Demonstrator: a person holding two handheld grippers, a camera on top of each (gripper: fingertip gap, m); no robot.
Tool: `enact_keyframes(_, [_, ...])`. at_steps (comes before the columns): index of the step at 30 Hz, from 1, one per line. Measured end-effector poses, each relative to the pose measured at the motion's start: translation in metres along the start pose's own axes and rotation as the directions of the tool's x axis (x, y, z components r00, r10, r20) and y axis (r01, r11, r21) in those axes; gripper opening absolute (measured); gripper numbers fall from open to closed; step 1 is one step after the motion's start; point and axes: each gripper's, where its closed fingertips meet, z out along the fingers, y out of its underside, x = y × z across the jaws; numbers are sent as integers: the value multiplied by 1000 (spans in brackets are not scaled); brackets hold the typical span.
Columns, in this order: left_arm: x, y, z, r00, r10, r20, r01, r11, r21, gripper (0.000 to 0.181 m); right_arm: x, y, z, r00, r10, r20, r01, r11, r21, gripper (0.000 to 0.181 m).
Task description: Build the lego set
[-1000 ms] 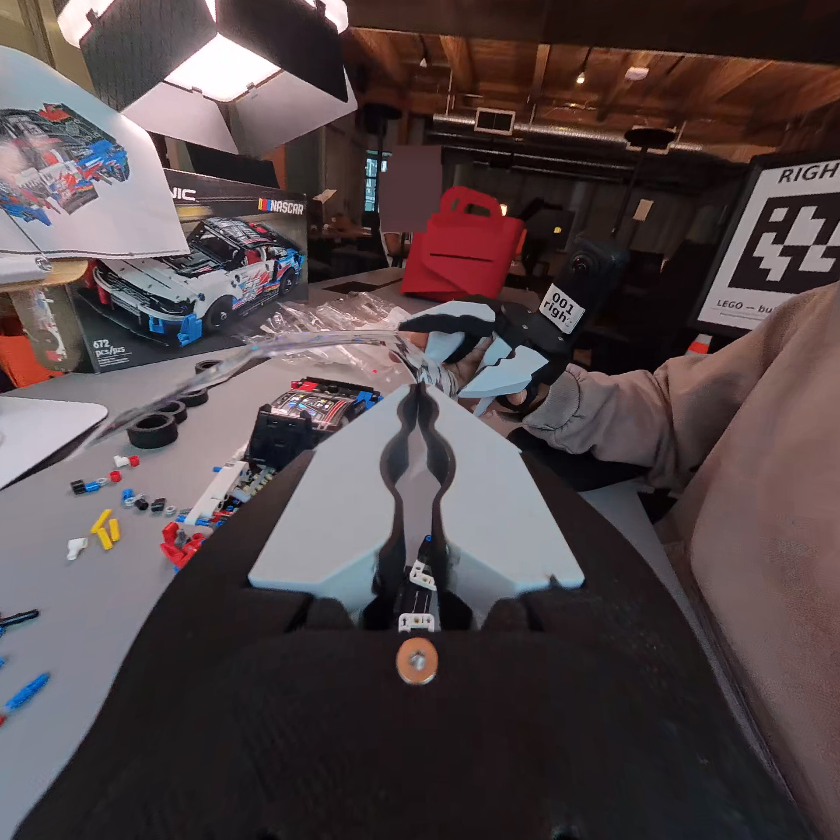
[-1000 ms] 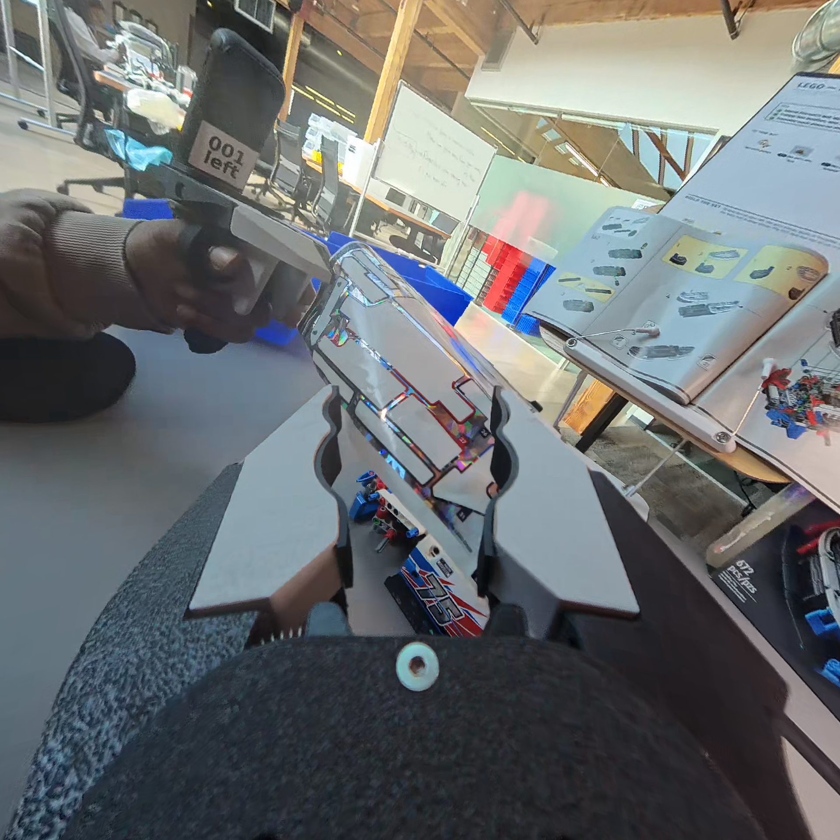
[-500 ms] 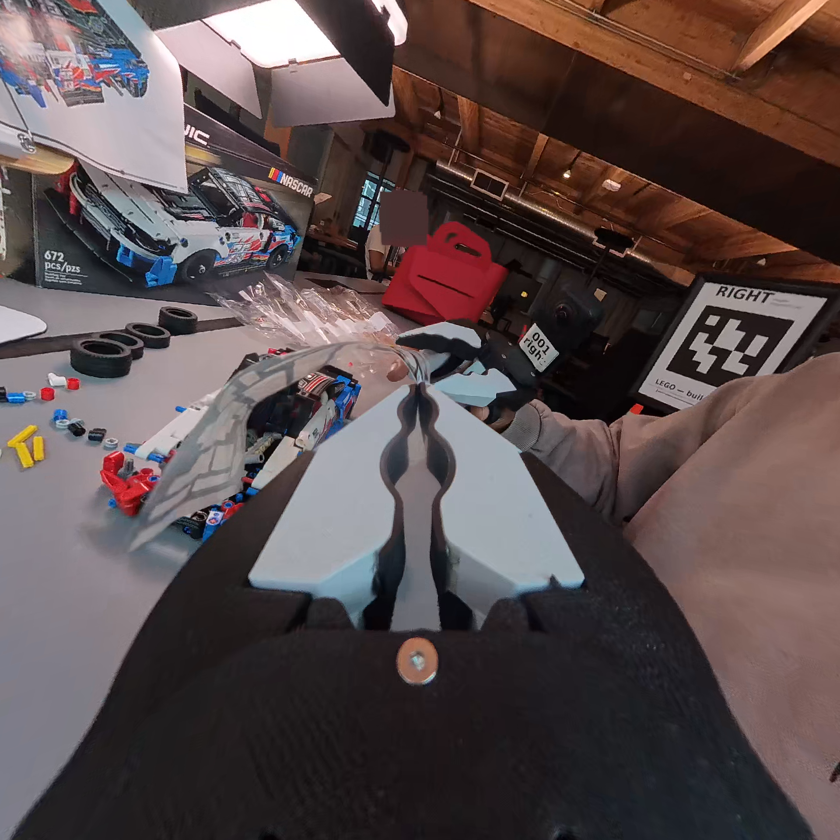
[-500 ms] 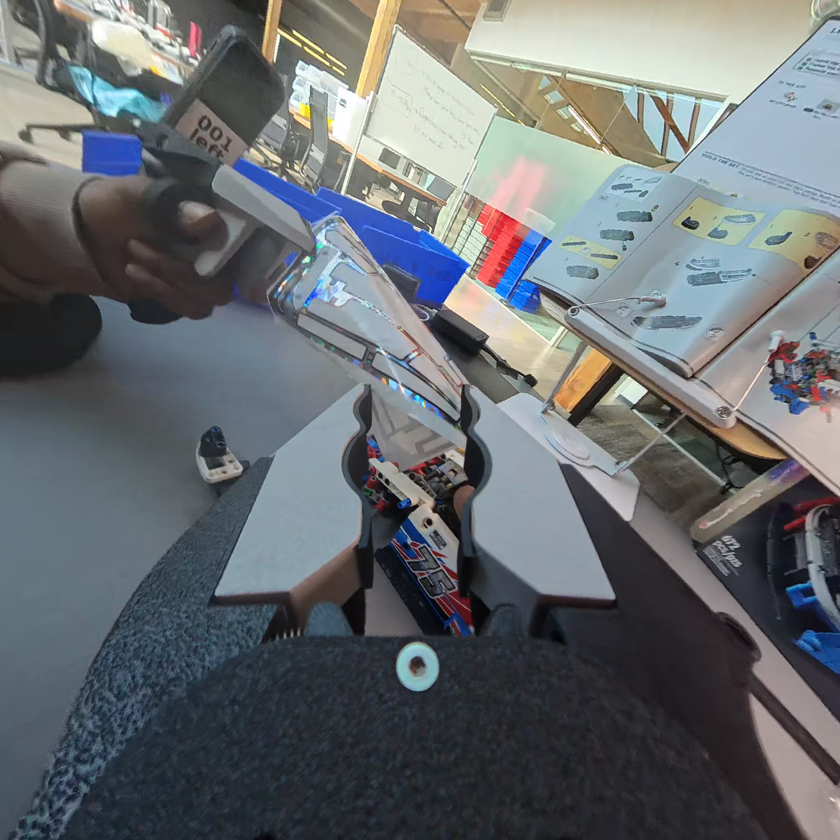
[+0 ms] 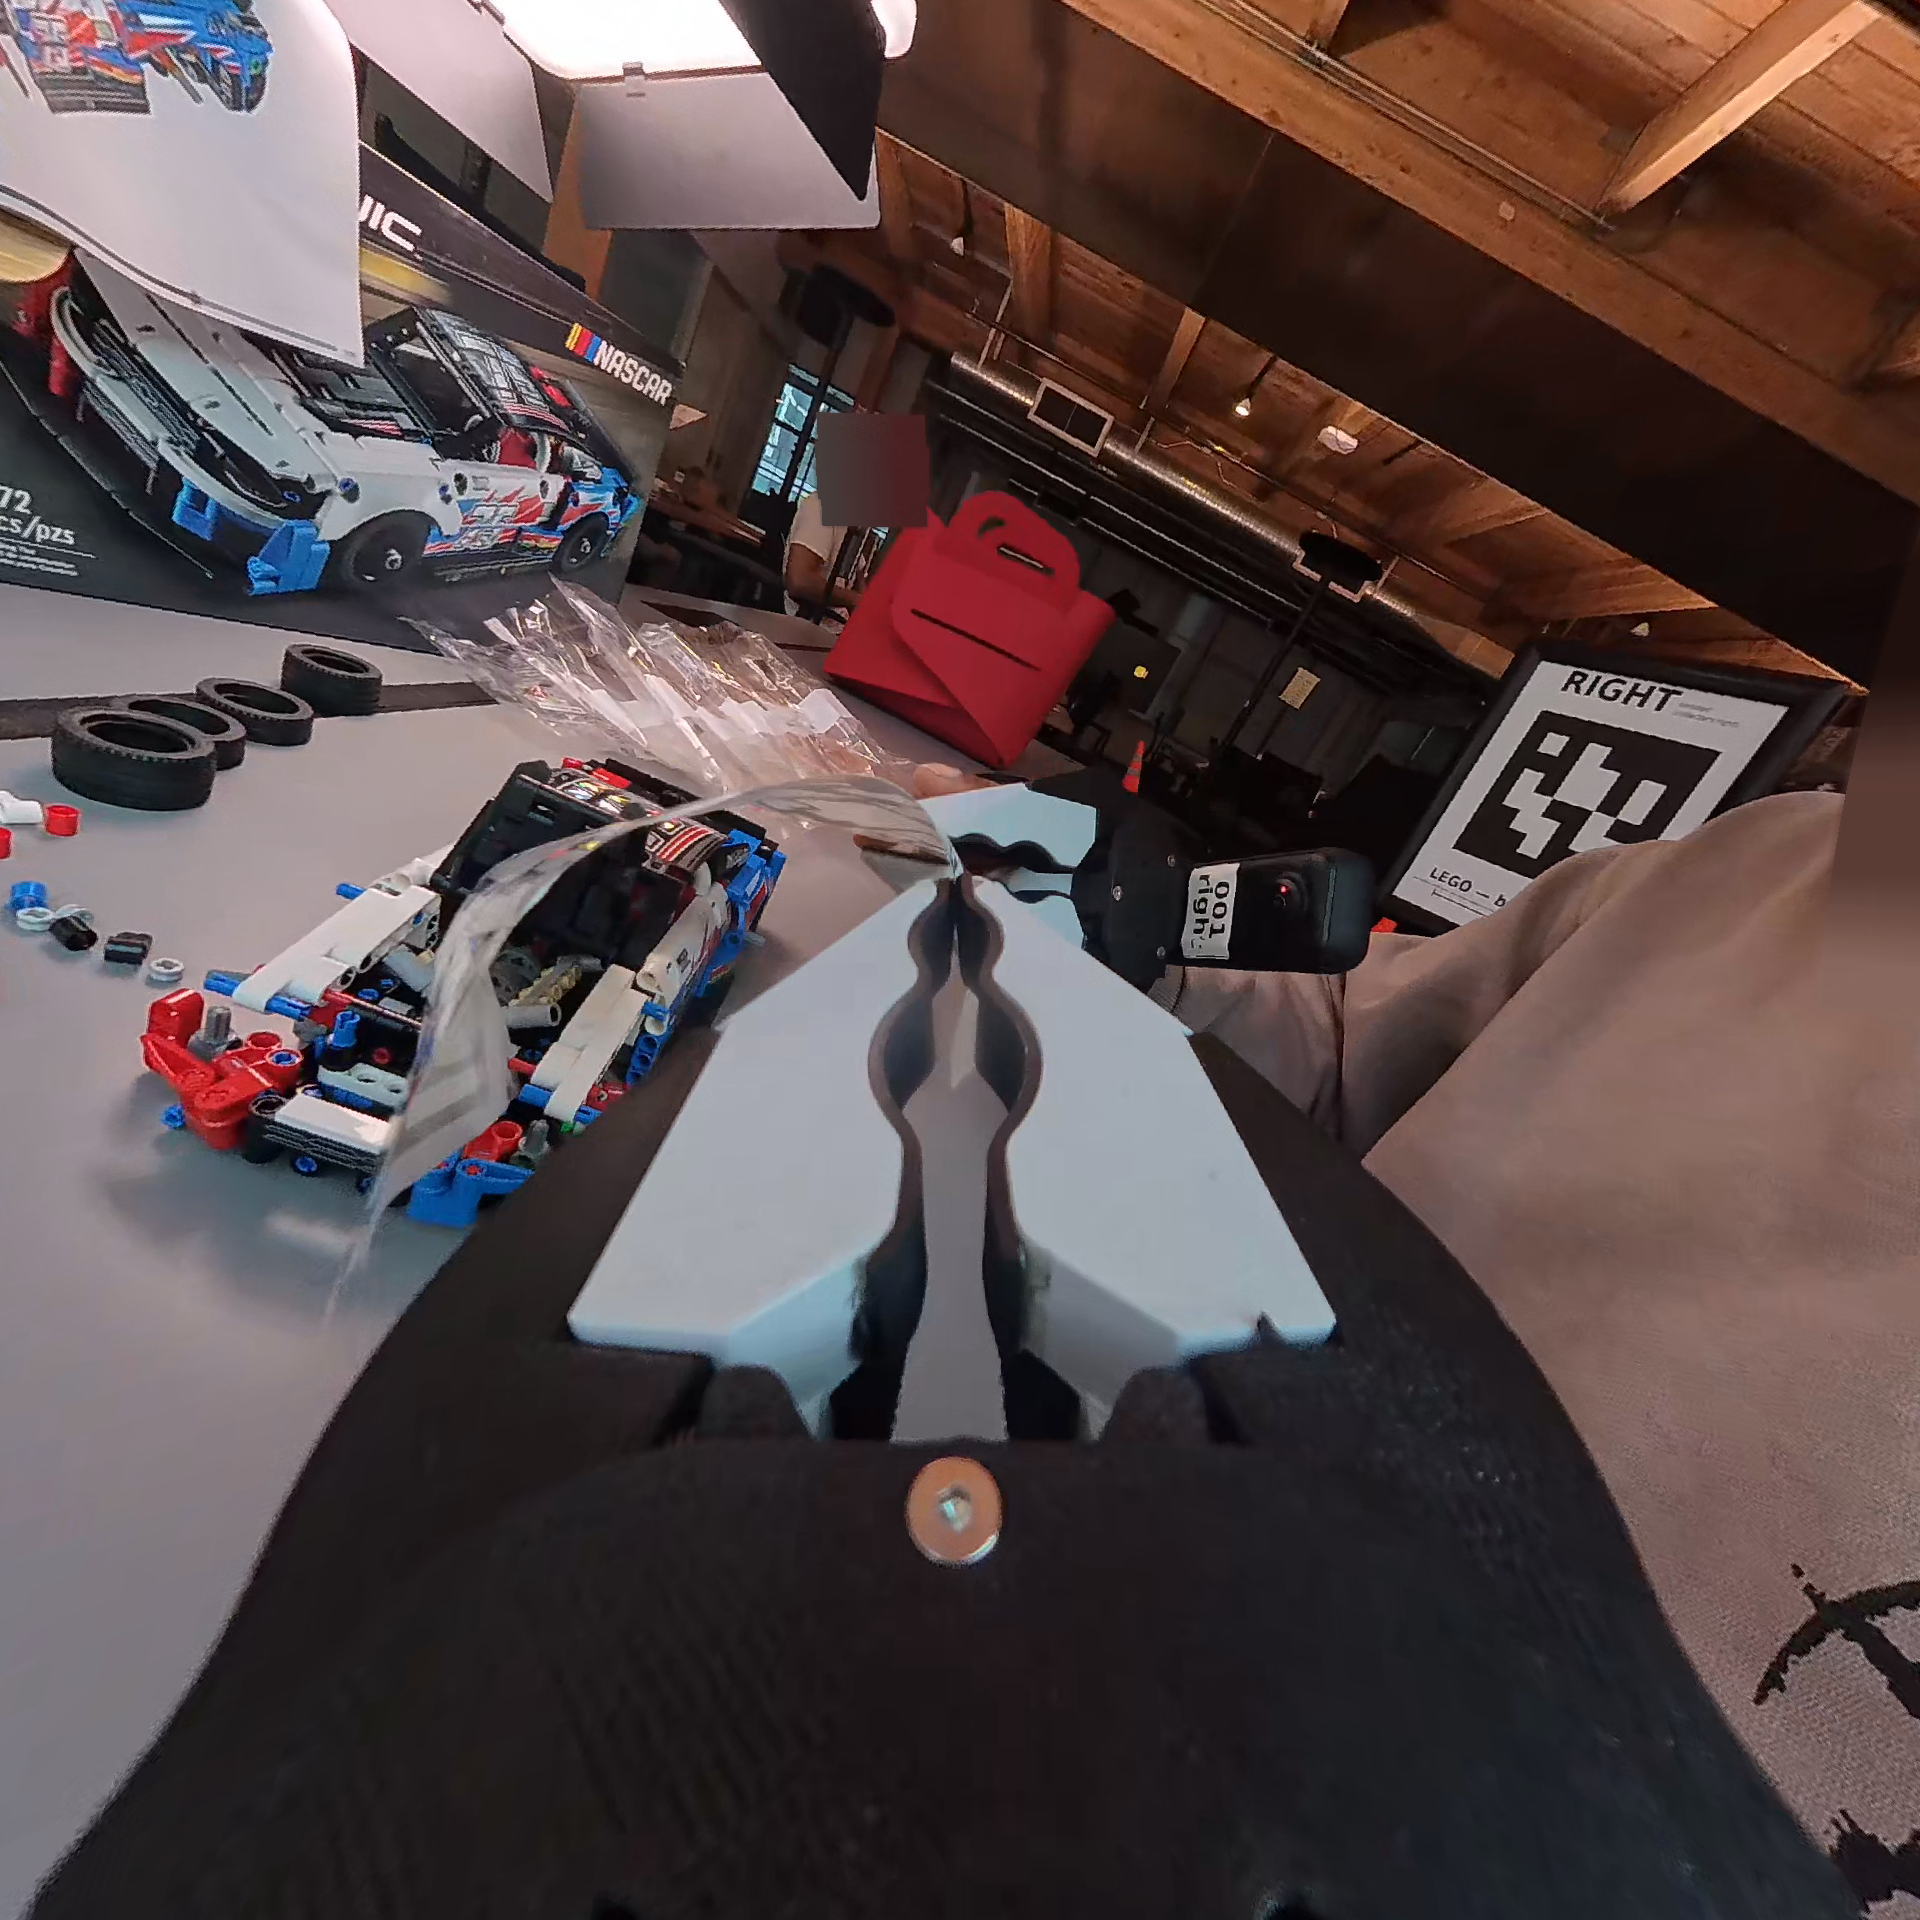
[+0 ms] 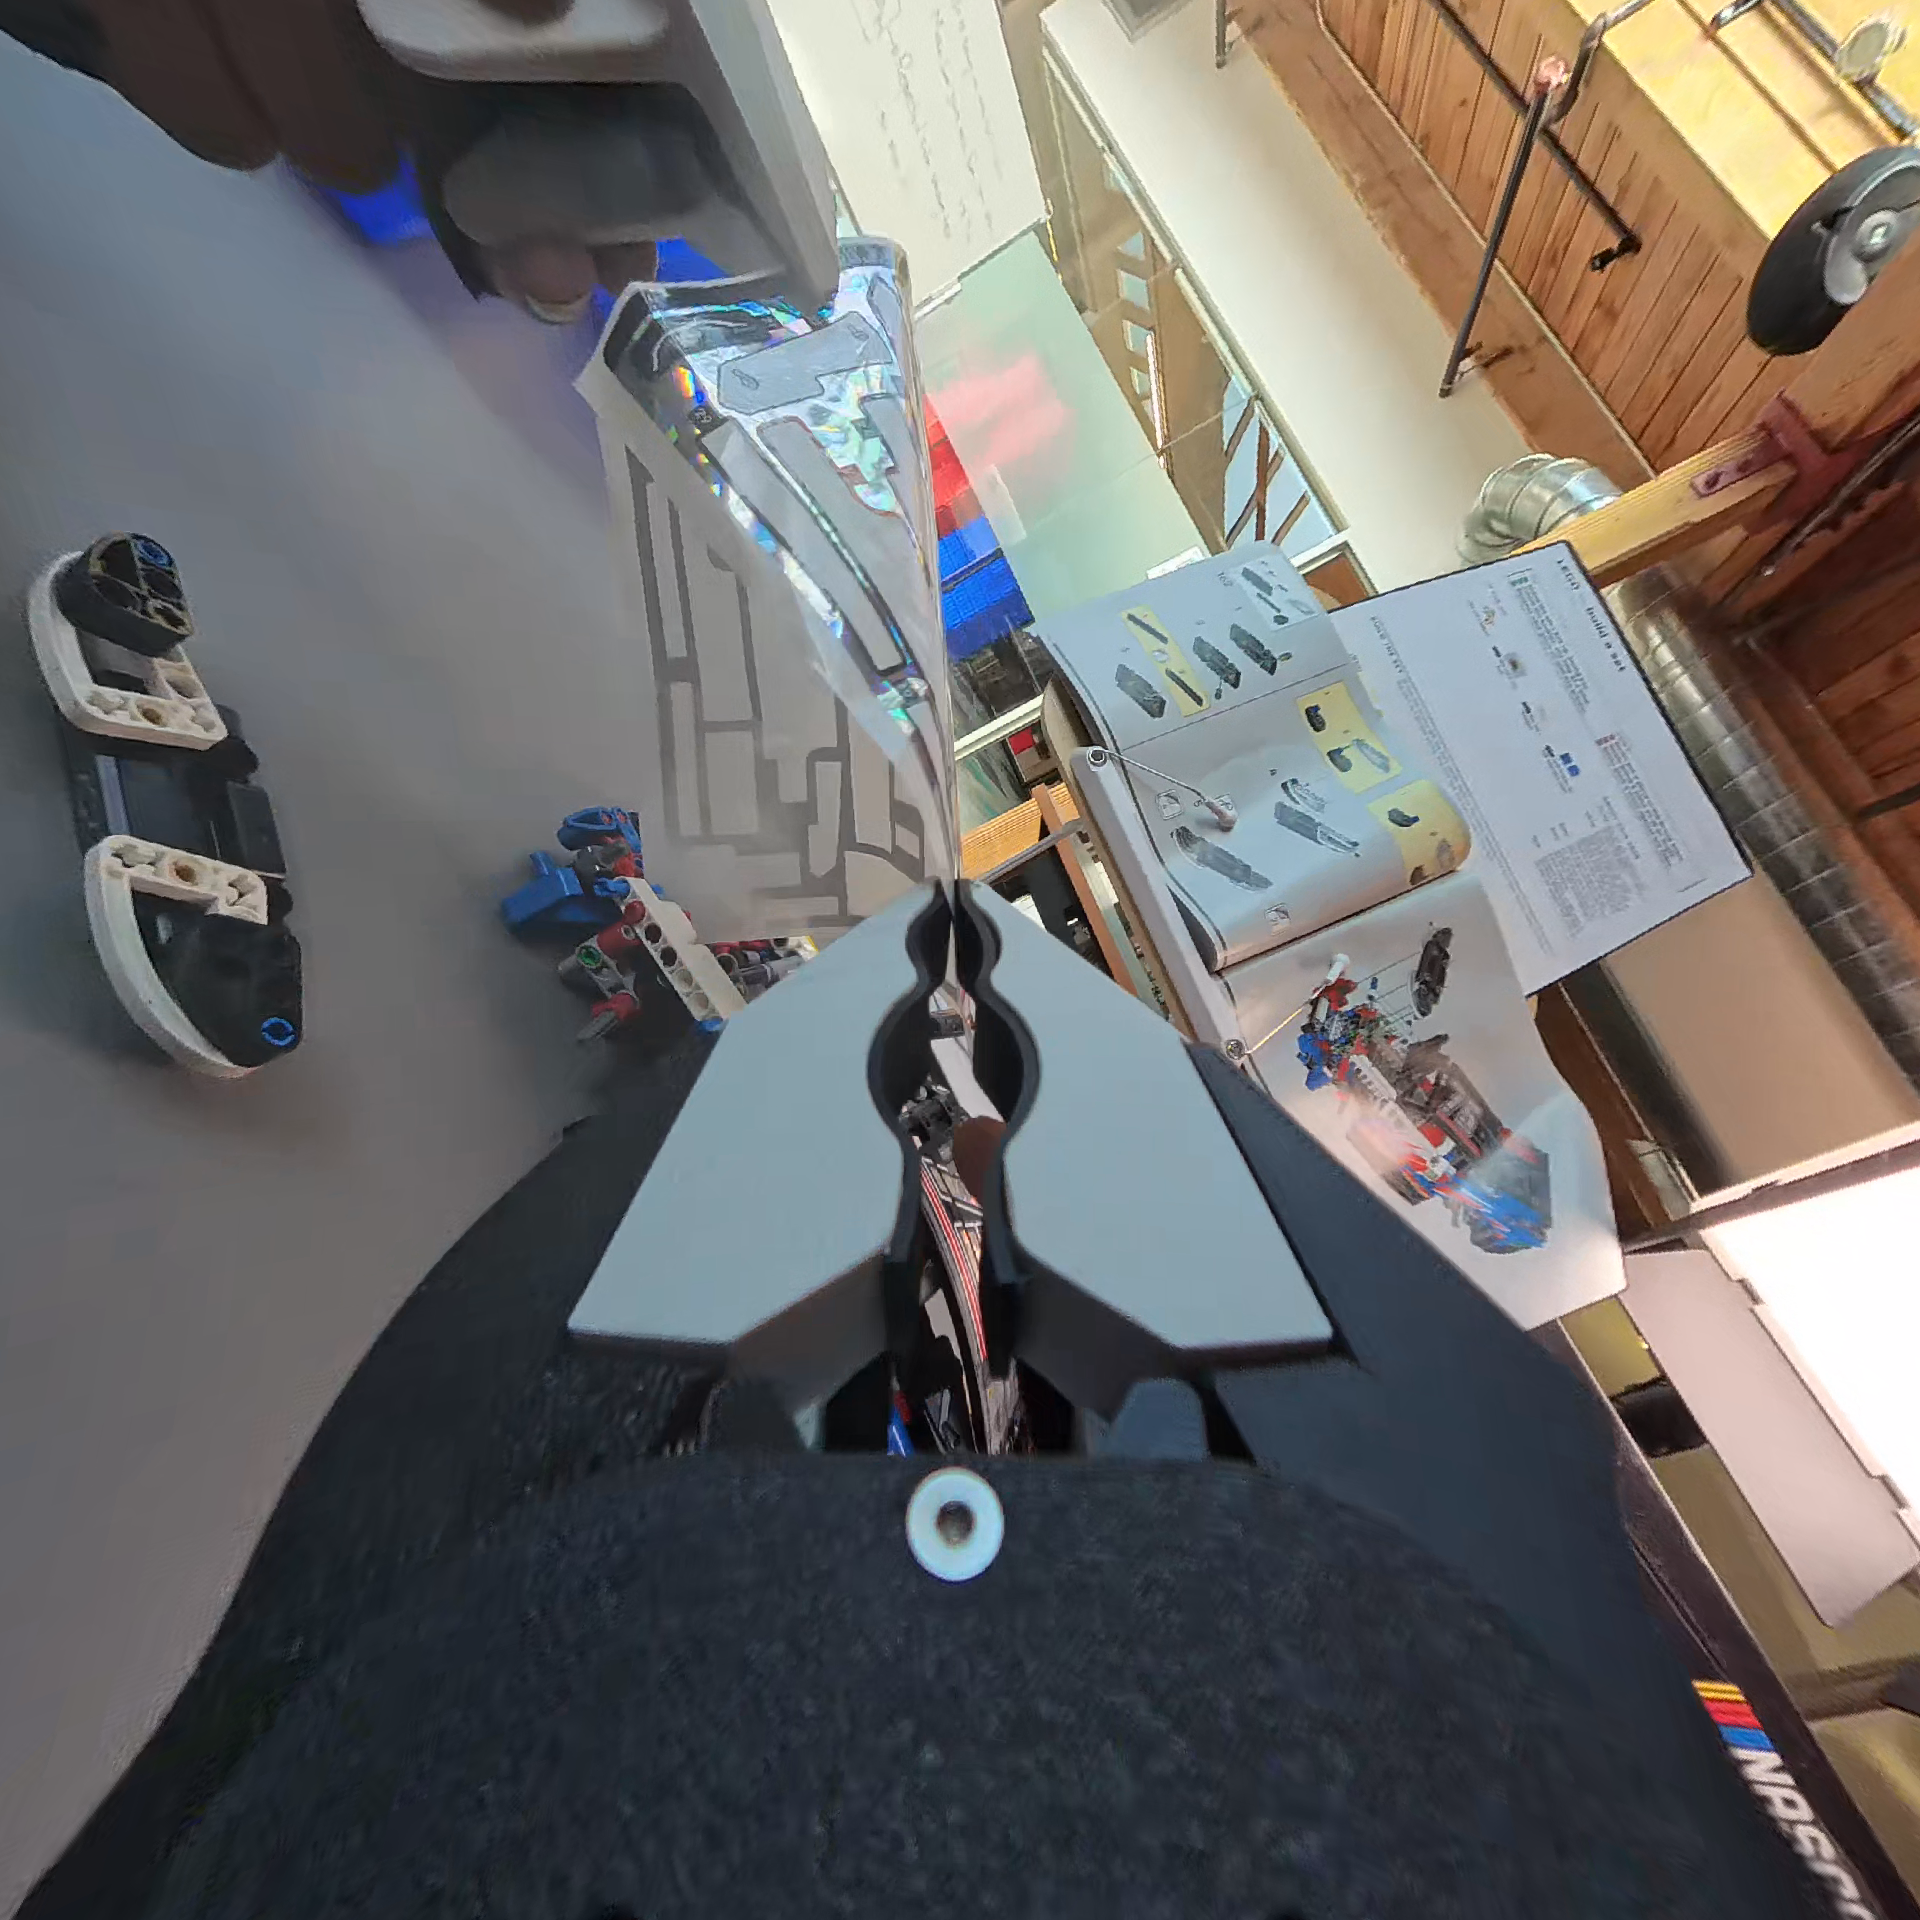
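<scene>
Since half a second ago the right tool (image 6: 951, 894) has gone from standing apart to clenched on the lower edge of the sticker sheet (image 6: 800, 582), and both views have rolled and dropped toward the tabletop (image 5: 156, 1403). The left tool (image 5: 951, 894) is clamped on the sheet's opposite end, so the film is held at both ends and arches over the part-built racing car (image 5: 488, 997). In the left wrist view the sheet runs away to the left and down, its long axis crossing the car just beneath; both tools are equally engaged, so the coming peel probably turns on that tension. A separate white-and-black subassembly (image 6: 166, 810) lies well apart. Farther off are loose tyres (image 5: 135, 753), the set's box (image 5: 312, 457) with printed writing, an open instruction booklet (image 6: 1278, 748) and a framed marker sign (image 5: 1600, 790).
</scene>
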Motion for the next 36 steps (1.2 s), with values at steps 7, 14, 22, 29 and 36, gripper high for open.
enact_keyframes(7, [-13,-9,-6,980,-201,-11,201,976,88,39,-4,-8,-2,984,-164,-63,166,985,34,0])
enact_keyframes(14, [-41,-17,-22,928,-373,-14,367,904,220,11,-54,-16,1,952,-300,63,293,952,91,0])
enact_keyframes(22, [-36,-23,-27,982,-188,38,176,963,206,0,-63,-16,-3,966,-193,170,175,978,116,11])
enact_keyframes(29, [-28,-30,-35,996,-83,16,78,978,191,0,-29,-25,-10,937,261,232,-299,942,149,20])
enact_keyframes(36, [-5,-8,-16,995,-32,-95,39,997,73,0,7,-26,-9,798,554,238,-591,796,128,32])
